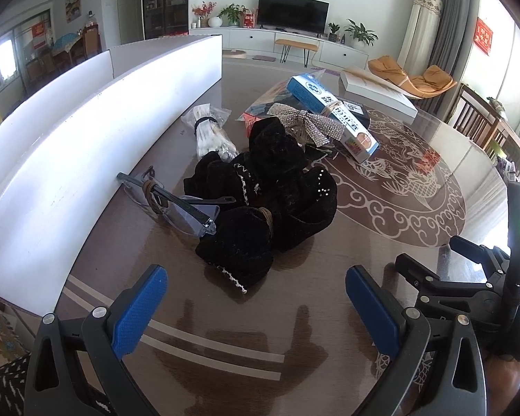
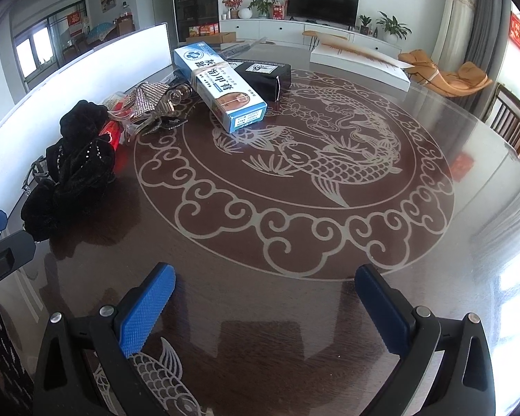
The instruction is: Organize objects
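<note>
A pile lies on the round brown table point(image 1: 381, 235). Black velvet scrunchies point(image 1: 260, 201) lie in front, clear glasses point(image 1: 176, 204) to their left, a bag of cotton swabs point(image 1: 209, 131) behind. A rhinestone bow point(image 1: 305, 121) and a blue-white box point(image 1: 332, 111) lie further back. My left gripper point(image 1: 256, 298) is open and empty, just short of the scrunchies. My right gripper point(image 2: 265, 298) is open and empty over bare table; the scrunchies point(image 2: 76, 170), bow point(image 2: 149, 98), blue-white box point(image 2: 218, 86) and a black box point(image 2: 263, 74) lie ahead to its left.
A long white open box point(image 1: 86, 131) stands along the table's left side. A flat white box point(image 1: 374, 90) lies at the far right. The right gripper's body point(image 1: 468, 287) shows at the lower right of the left wrist view. Chairs stand beyond the table's right edge.
</note>
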### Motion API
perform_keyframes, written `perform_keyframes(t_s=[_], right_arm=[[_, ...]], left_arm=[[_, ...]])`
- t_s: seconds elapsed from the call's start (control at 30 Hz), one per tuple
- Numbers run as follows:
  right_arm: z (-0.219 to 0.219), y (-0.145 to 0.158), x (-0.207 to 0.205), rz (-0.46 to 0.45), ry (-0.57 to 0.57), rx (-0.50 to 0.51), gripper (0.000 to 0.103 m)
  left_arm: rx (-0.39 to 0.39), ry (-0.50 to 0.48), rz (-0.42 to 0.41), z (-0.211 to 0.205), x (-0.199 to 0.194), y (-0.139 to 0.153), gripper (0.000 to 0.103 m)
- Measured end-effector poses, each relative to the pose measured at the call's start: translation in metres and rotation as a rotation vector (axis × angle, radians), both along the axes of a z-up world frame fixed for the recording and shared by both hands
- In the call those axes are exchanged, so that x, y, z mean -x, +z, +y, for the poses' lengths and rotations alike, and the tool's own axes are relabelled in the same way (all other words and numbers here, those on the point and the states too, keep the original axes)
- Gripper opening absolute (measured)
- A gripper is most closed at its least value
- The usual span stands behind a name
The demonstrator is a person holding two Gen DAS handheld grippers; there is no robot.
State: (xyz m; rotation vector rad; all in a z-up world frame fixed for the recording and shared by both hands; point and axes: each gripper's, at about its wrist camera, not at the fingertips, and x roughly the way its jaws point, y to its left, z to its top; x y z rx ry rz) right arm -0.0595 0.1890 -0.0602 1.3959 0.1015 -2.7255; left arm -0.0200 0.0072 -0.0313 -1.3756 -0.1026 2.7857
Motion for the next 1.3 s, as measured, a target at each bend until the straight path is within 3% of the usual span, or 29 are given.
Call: perform_keyframes(t_s=[1.3], right_arm=[[0.0,0.0,0.0,-0.001,0.0,0.007,0.103]], left_arm=[[-0.062,0.03,-0.066,-0.008,0.006,-0.011,0.103]])
